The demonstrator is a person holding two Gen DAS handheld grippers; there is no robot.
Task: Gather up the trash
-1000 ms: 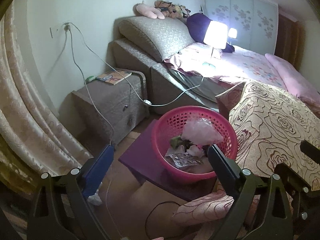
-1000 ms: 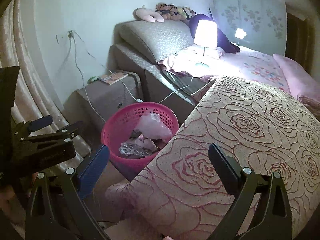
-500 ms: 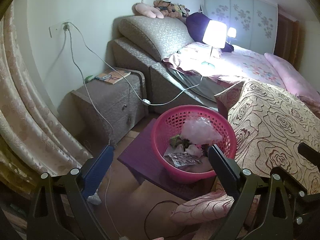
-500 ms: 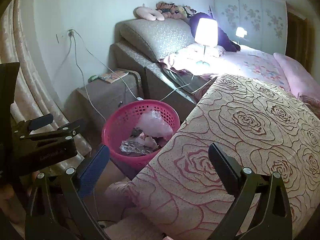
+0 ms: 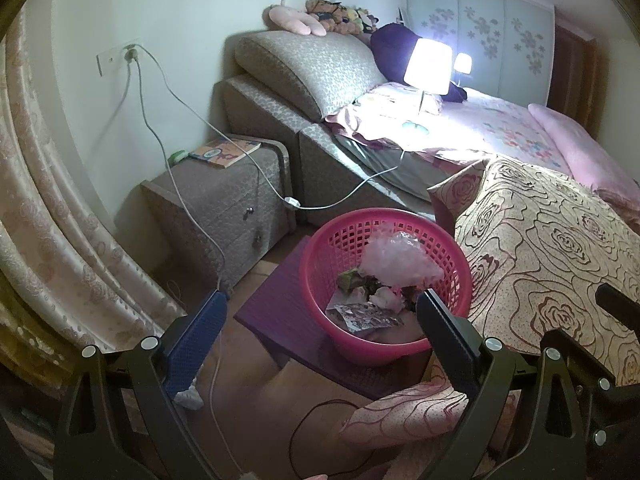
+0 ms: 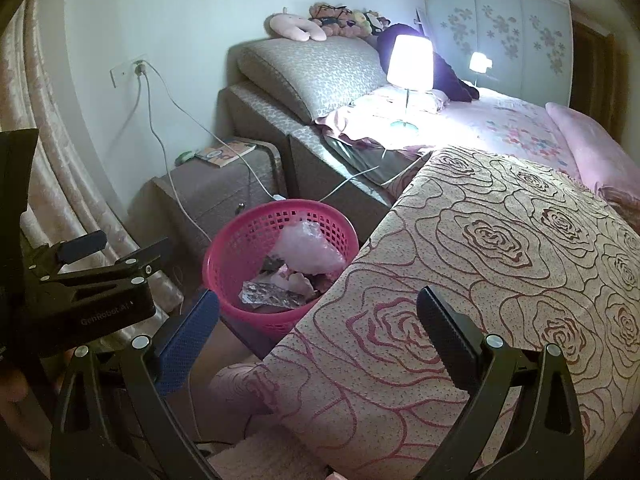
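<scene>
A pink mesh basket (image 5: 362,218) stands on a purple mat beside the bed. It holds a clear crumpled plastic bag (image 5: 400,262), a foil wrapper (image 5: 366,316) and other scraps. My left gripper (image 5: 320,300) hovers open and empty just in front of the basket. A small white crumpled scrap (image 5: 189,398) lies on the floor, partly behind its left finger. My right gripper (image 6: 318,298) is open and empty over the blanket's corner, with the basket (image 6: 224,288) ahead to its left. The left gripper's body (image 6: 92,292) shows at that view's left edge.
A rose-patterned blanket (image 6: 500,260) covers the bed's near side, right of the basket. A grey nightstand (image 5: 224,204) with a book (image 5: 226,152) stands behind, and cables (image 5: 192,216) trail from a wall socket to the floor. Curtains (image 5: 52,220) hang left. A lit lamp (image 5: 428,66) stands on the bed.
Both views have drifted only slightly, and the basket sits a touch higher in the right wrist view. Both grippers stay open and empty. Nothing in the basket has moved.
</scene>
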